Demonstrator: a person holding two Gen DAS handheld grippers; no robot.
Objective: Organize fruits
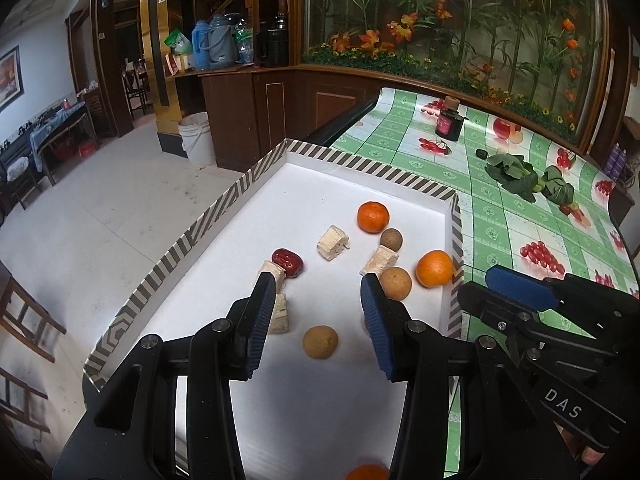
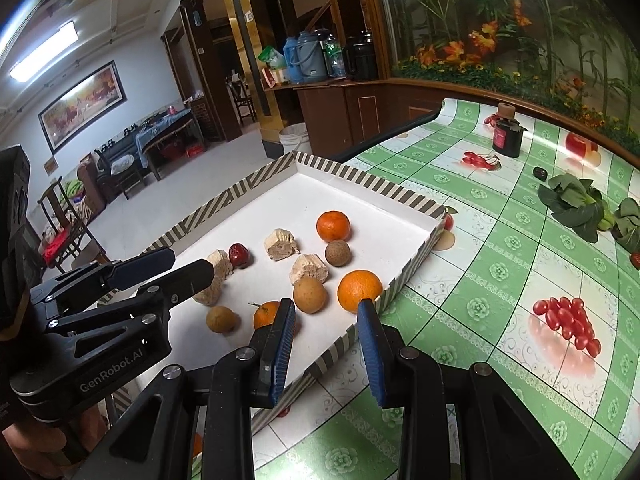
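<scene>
A white tray (image 1: 360, 184) with a striped rim holds three oranges (image 1: 373, 217) (image 1: 435, 268) (image 2: 267, 314), three brown round fruits (image 1: 395, 283) (image 1: 391, 239) (image 1: 320, 342), a red date (image 1: 287, 262) and several pale chunks (image 1: 333, 242). My left gripper (image 1: 316, 304) hovers open over the tray's near half, holding nothing; a brown fruit lies on the tray below its gap. My right gripper (image 2: 326, 336) hangs open and holds nothing over the tray's near right rim (image 2: 336, 344), close to an orange (image 2: 359, 290). Each gripper shows in the other's view: left (image 2: 192, 262), right (image 1: 476, 282).
The tray sits on a green checked tablecloth (image 2: 500, 280) at the table's left edge, with floor beyond. Further back on the cloth stand a dark jar with a cork (image 1: 450, 120), leafy greens (image 1: 516, 174) and a small dark object (image 1: 481, 154). A white bucket (image 1: 196, 138) stands on the floor.
</scene>
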